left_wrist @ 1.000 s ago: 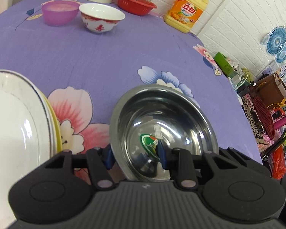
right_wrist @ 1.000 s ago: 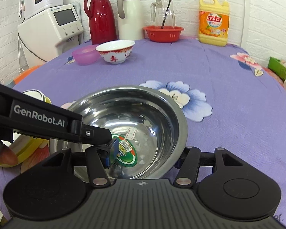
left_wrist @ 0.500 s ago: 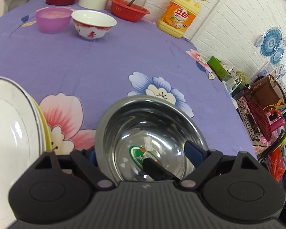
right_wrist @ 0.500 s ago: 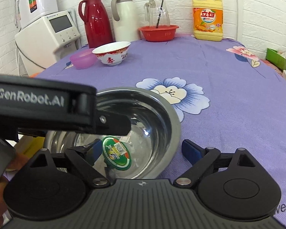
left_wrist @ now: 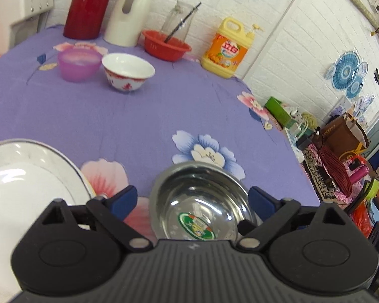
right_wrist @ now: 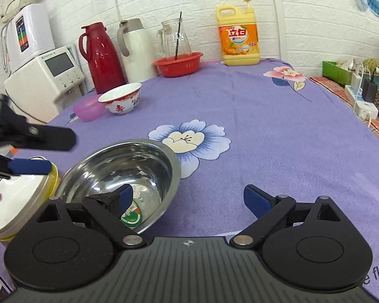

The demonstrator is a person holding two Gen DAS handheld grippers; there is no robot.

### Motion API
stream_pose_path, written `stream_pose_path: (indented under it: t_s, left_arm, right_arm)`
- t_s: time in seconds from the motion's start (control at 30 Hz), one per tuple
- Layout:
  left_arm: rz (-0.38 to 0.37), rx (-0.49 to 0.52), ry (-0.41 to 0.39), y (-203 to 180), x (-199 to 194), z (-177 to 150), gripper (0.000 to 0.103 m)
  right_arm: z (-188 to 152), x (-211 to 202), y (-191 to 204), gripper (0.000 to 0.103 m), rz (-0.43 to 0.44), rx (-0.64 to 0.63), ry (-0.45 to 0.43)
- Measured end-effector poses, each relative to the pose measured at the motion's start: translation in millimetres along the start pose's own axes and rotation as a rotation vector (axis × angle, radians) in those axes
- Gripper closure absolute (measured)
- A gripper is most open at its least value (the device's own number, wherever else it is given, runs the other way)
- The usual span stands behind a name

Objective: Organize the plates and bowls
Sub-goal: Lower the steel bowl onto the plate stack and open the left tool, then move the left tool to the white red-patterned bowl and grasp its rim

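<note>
Both claws spread wide, gripping nothing: left gripper (left_wrist: pixel 192 199) and right gripper (right_wrist: pixel 188 199) hover over the steel bowl (right_wrist: pixel 121 176), which sits on the purple tablecloth (right_wrist: pixel 265 131) just beside the plate stack (right_wrist: pixel 15 202), probably staged for nesting. Steel bowl holds only a green sticker (left_wrist: pixel 195 226); ceramic bowl (left_wrist: pixel 127 72) and pink bowl (left_wrist: pixel 78 63) sit well apart at the back, apparently empty.

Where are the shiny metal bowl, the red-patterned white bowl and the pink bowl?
metal bowl (right_wrist: pixel 128 166), right wrist view, inner wall.
white bowl (left_wrist: pixel 127 68), left wrist view, inside.
pink bowl (left_wrist: pixel 78 65), left wrist view, outer wall.
</note>
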State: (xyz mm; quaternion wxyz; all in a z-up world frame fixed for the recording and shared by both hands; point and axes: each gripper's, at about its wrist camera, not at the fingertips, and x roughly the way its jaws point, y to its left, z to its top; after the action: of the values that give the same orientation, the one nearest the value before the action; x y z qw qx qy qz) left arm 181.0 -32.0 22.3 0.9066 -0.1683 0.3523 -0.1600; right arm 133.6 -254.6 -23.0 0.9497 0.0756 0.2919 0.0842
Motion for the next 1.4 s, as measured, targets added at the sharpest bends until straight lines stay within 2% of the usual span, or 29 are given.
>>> stream_pose_path:
  t_s: [0.23, 0.4, 0.7, 0.87, 0.97, 1.1, 1.2, 1.4]
  left_arm:
    - [0.076, -0.03, -0.048, 28, -7, 23, 0.009]
    - [0.113, -0.029, -0.08, 42, -5, 44, 0.009]
    - [0.142, -0.069, -0.098, 63, 26, 92, 0.009]
    - [0.174, -0.222, -0.09, 84, 63, 138, 0.008]
    - [0.174, -0.307, -0.096, 98, 82, 153, 0.008]
    - [0.197, -0.394, -0.057, 117, 109, 162, 0.012]
    - [0.202, -0.429, -0.032, 127, 124, 165, 0.02]
    - [0.227, -0.488, 0.004, 137, 142, 171, 0.022]
  right_arm:
    - [13, 3, 0, 0.0, 0.008, -0.013, -0.014]
    - [42, 12, 6, 0.0, -0.012, -0.114, -0.041]
    - [107, 49, 27, 0.0, 0.033, -0.247, -0.066]
    - [151, 95, 48, 0.0, 0.081, -0.29, -0.038]
    - [172, 133, 64, 0.0, 0.085, -0.336, 0.006]
    - [183, 183, 85, 0.0, 0.082, -0.427, 0.061]
    - [187, 212, 91, 0.0, 0.111, -0.428, 0.092]
    - [192, 258, 94, 0.0, 0.139, -0.408, 0.159]
